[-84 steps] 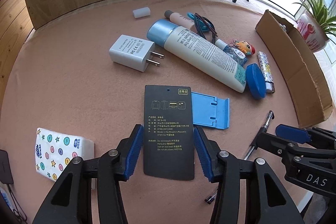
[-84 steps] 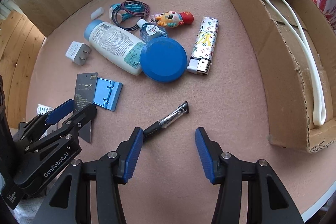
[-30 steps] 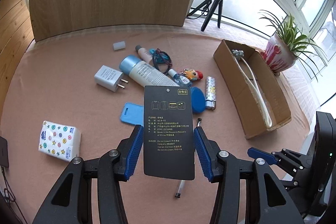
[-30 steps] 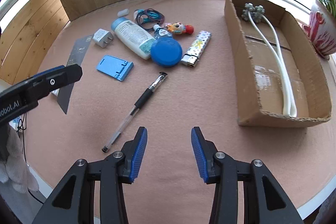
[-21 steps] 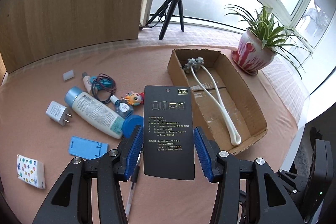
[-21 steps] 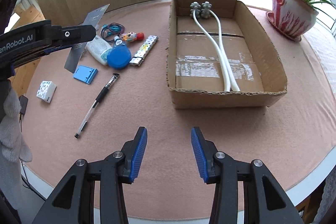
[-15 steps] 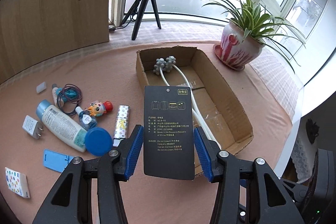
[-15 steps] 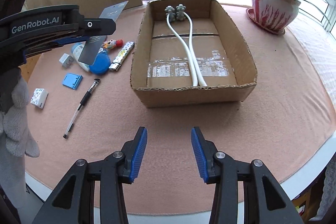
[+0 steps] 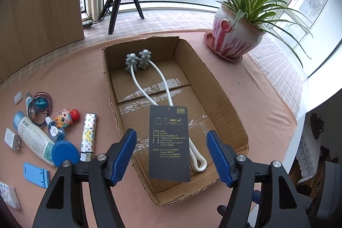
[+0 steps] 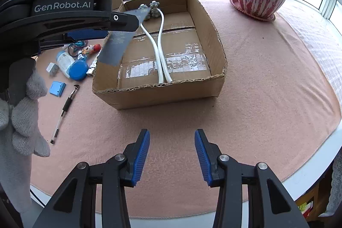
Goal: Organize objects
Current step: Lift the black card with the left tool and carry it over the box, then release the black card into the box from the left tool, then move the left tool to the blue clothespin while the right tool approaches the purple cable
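Both hand-held grippers tilted downward

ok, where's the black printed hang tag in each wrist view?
Left wrist: black printed hang tag at lower centre, loose between the open left gripper fingers, over the brown cardboard box.
Right wrist: upper left, grey side showing, below the left gripper, over the box's left wall.
Shared landmark: white two-pronged massager in the box.
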### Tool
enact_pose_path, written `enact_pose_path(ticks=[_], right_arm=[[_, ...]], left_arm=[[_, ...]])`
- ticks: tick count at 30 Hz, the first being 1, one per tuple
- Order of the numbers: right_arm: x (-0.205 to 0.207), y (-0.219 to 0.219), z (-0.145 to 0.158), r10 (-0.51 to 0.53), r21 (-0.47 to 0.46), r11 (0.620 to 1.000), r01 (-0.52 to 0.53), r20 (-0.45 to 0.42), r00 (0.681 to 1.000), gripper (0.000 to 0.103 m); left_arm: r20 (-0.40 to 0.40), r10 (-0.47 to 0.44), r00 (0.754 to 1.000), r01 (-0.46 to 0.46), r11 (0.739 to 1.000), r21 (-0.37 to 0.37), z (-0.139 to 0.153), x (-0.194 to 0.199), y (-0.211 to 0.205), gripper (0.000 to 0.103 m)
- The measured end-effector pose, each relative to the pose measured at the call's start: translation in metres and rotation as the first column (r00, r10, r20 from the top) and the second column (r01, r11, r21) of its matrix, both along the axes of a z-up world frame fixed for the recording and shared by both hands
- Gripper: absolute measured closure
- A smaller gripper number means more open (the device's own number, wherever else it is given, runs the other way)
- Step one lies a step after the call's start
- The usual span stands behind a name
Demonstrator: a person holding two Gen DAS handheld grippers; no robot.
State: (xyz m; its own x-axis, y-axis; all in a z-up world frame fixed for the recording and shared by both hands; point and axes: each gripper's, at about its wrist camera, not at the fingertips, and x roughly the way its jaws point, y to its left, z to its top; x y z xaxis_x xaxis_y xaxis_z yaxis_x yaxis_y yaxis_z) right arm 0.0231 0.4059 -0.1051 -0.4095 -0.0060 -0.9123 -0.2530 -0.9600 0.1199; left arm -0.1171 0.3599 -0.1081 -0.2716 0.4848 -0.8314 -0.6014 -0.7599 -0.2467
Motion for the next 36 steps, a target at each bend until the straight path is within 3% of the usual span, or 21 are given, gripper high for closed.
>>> enact_pose_path(ticks=[10,18,23,26,28,30,36], right_arm=[[-0.008,-0.005,0.004,0.003,-0.031,1.000,-0.004,-0.017,1.000,0.063],[-0.017,-0.022,0.003,0.022,-0.054,0.998,-0.022,-0.015,1.000,0.063],[-0.019,-0.034,0.001,0.035,-0.049,0.998,-0.036,-0.005,0.999,0.063],[-0.019,-0.038,0.003,0.036,-0.047,0.998,-0.036,-0.004,0.999,0.063],[-0.018,-0.039,0.005,0.036,-0.040,0.999,-0.036,-0.005,0.999,0.063],[-0.016,-0.039,0.007,0.034,-0.028,0.999,-0.034,-0.007,0.999,0.063],[-0.013,-0.035,0.006,0.009,-0.022,1.000,-0.009,0.003,1.000,0.062]], left_arm=[[-0.005,0.099,0.995,-0.099,0.995,-0.031,0.003,-0.040,-0.056,0.028],[-0.007,0.231,0.973,-0.230,0.963,-0.141,-0.016,-0.114,-0.126,0.029],[0.000,0.256,0.967,-0.251,0.948,-0.196,-0.026,-0.166,-0.141,0.029],[0.025,0.270,0.963,-0.257,0.940,-0.226,-0.039,-0.196,-0.140,0.038],[0.037,0.285,0.958,-0.268,0.932,-0.244,-0.050,-0.212,-0.140,0.052],[0.053,0.290,0.956,-0.267,0.928,-0.261,-0.061,-0.226,-0.137,0.055],[0.080,0.252,0.964,-0.215,0.923,-0.320,-0.090,-0.234,-0.136,0.077]])
